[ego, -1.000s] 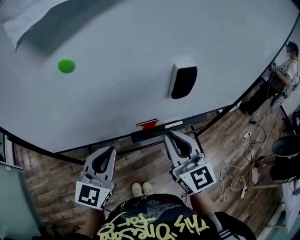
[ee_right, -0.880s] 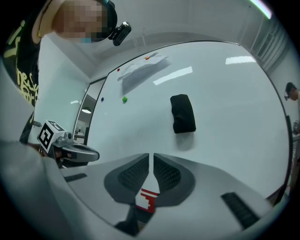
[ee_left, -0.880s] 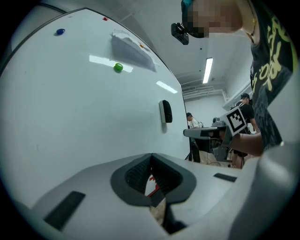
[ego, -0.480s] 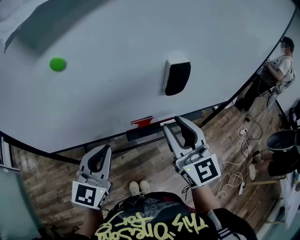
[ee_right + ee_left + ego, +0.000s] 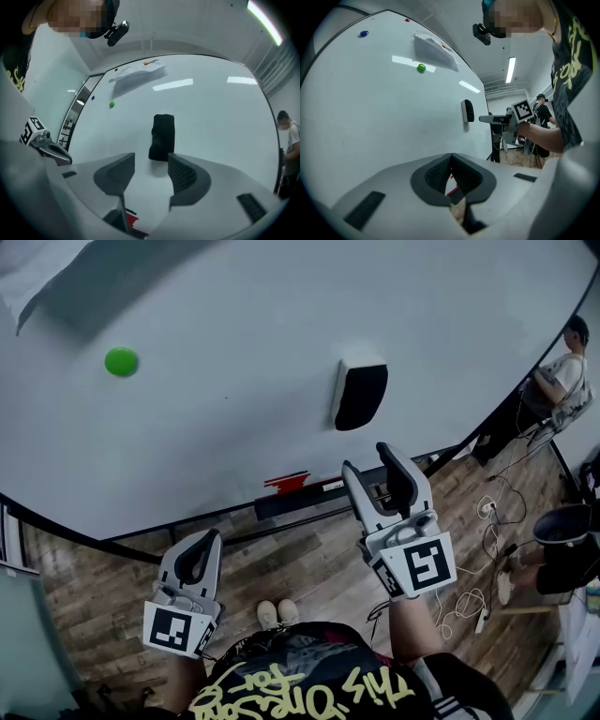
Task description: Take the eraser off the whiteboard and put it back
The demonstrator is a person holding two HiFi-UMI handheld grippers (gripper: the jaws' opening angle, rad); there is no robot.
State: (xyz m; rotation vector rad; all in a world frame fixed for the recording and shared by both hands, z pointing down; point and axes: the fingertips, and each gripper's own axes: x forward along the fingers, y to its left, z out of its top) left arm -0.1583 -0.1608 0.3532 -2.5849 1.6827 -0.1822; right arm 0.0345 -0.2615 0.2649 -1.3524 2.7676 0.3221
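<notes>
A black eraser [image 5: 360, 394] with a white back clings upright to the whiteboard [image 5: 234, 352]; it also shows as the eraser [image 5: 162, 137] in the right gripper view and small as the eraser [image 5: 468, 111] in the left gripper view. My right gripper [image 5: 376, 472] sits just below the eraser, apart from it, jaws opening with nothing between them; in its own view the right gripper [image 5: 150, 171] points at the eraser's lower end. My left gripper [image 5: 203, 547] hangs lower left, below the board's edge, shut and empty; the left gripper [image 5: 450, 173] shows its pads together.
A green magnet [image 5: 121, 361] sticks to the board at upper left, near a sheet of paper [image 5: 56, 277]. A red marker [image 5: 286, 483] lies on the tray [image 5: 309, 498] under the board. A person [image 5: 562, 371] stands at far right; cables [image 5: 487, 512] trail over the wooden floor.
My right gripper has risen from beside the tray toward the eraser, and its jaws went from shut to spread apart. The left gripper stayed where it was.
</notes>
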